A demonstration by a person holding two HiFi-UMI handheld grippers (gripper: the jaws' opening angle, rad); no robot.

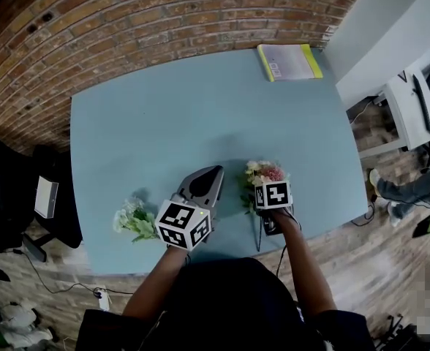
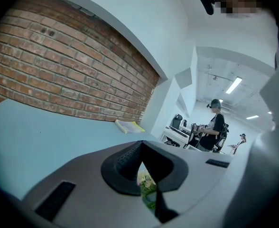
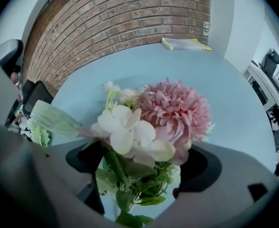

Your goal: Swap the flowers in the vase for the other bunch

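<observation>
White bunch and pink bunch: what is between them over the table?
In the head view, the left gripper, its jaws together, is between the white bunch and the pink bunch.

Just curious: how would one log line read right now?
left gripper shut | right gripper open around pink bouquet | white bunch lying on table

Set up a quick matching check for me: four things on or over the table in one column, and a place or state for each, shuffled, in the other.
Things:
1. pink bunch
2. white-and-green bunch
3. booklet
4. left gripper

Place or state:
A. jaws together
B. far right corner of the table
C. between the open jaws of the right gripper
D. lying near the table's near left edge

Pairs: 1-C, 2-D, 3-B, 4-A
</observation>
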